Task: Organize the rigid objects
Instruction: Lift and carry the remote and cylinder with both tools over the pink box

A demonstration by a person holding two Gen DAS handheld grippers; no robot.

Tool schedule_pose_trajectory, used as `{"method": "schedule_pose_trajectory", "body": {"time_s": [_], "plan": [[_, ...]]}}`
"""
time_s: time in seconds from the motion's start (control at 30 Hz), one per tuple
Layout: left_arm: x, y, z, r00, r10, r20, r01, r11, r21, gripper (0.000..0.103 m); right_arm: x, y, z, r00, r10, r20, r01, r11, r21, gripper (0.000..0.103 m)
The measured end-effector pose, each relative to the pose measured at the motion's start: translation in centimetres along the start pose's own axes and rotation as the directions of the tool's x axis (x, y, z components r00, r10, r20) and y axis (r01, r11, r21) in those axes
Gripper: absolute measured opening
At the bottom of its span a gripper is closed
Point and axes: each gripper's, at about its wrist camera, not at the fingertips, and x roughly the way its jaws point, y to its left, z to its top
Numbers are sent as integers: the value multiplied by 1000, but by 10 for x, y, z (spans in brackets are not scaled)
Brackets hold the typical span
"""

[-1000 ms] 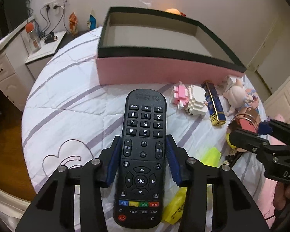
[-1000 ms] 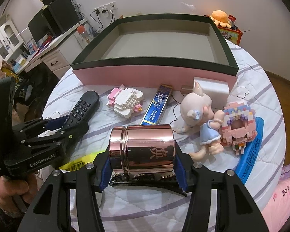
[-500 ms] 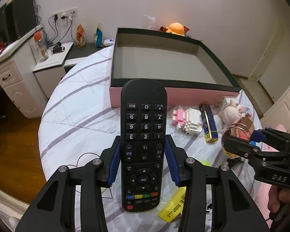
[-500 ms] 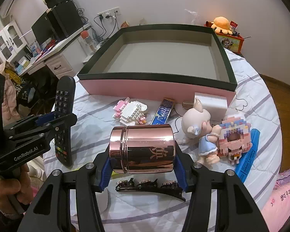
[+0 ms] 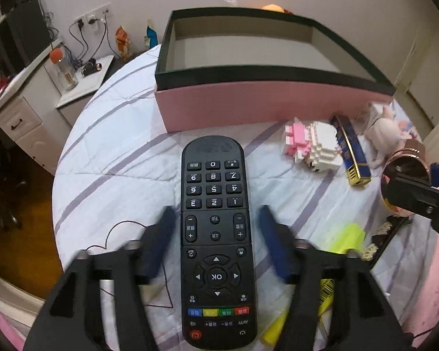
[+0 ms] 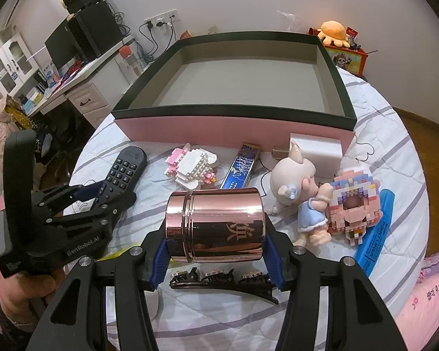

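The box at the bed's far edge holds 0 items. The left gripper has just spread apart; the remote lies loose between its jaws. The right gripper clamps the canister. All sorting remains.

A round bed under a white quilt with lilac stripes carries a large pink cardboard box at twelve o'clock, a black plastic remote control at nine, and a black jewelled hair clip at six.
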Motion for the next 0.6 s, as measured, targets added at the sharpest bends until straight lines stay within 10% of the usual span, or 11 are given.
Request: {"method": "schedule_pose_trajectory", "body": {"time_s": [0.1, 0.17, 0.6], "plan": [[1, 2, -1, 1000, -7, 5, 7, 1000, -8, 65, 1, 0, -1, 1000, 2, -3, -2, 1000, 1, 55], [0, 5, -1, 1000, -9, 17, 10, 1000, -14, 44, 1, -1, -1, 1000, 1, -4, -1, 1000, 4, 55], [-39, 12, 9, 991, -84, 103, 92, 994, -67, 44, -11, -1, 8, 999, 12, 32, -12, 1000, -3, 55]]}}
